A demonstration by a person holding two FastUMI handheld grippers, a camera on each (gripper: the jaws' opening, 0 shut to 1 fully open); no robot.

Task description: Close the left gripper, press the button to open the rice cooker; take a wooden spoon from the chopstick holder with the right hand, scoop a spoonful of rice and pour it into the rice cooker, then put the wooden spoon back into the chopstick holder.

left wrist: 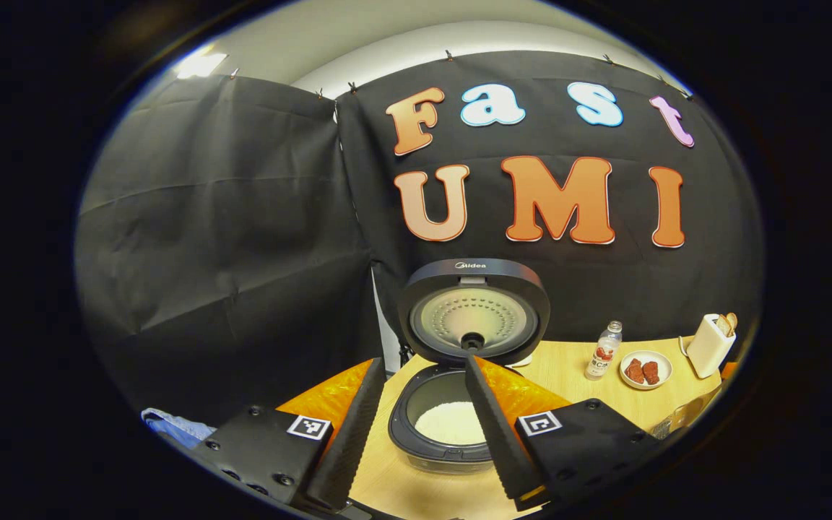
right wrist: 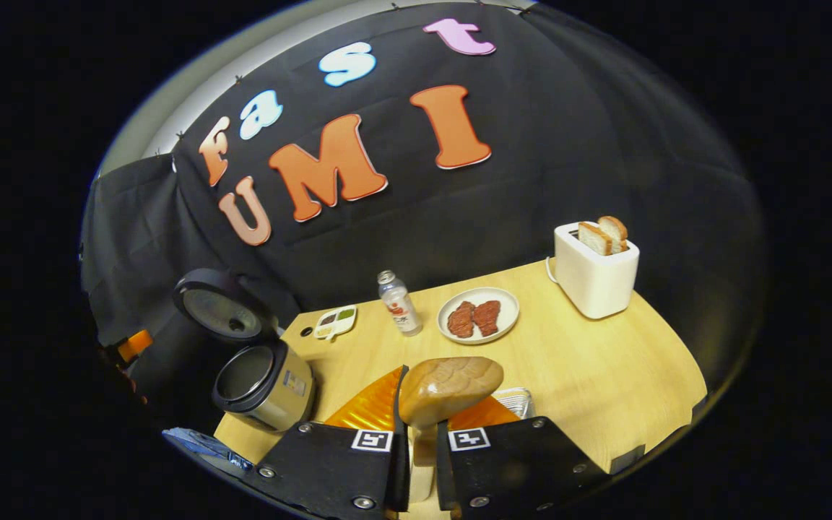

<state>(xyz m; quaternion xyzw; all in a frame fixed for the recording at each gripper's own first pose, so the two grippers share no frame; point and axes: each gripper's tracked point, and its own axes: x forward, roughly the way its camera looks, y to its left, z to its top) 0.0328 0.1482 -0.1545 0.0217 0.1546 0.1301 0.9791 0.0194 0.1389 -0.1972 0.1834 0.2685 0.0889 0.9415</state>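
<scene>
The rice cooker [left wrist: 452, 426] stood on the pale wooden tabletop [left wrist: 568, 372] with its lid [left wrist: 474, 310] swung up and back, the ribbed inner plate facing forward. White rice [left wrist: 452, 422] lay in the bottom of its dark inner pot. The left tool [left wrist: 416, 426] hung just in front of the cooker with its 2 fingers spread wide apart, framing the pot's mouth between them and holding nothing.

From the right gripper view, the right tool [right wrist: 416, 448] was pinching the handle of the wooden spoon [right wrist: 451, 386] between its 2 fingers, which sat close together with only the handle between them. The spoon's broad bowl stood up above the fingertips, its hollow side turned away so I could not tell whether it carried any rice. A clear container [right wrist: 513, 401] showed just behind the spoon, mostly hidden by it.

The cooker [right wrist: 264, 383] sat well to the left of that tool, at the tabletop's [right wrist: 604, 361] near-left corner, lid raised. Farther back stood a small bottle [right wrist: 399, 303], a small dish with compartments [right wrist: 335, 321] beside it, a white plate [right wrist: 478, 315] with 2 reddish pieces on it, and a white toaster [right wrist: 595, 271] with 2 slices of bread sticking up from its slots.
</scene>
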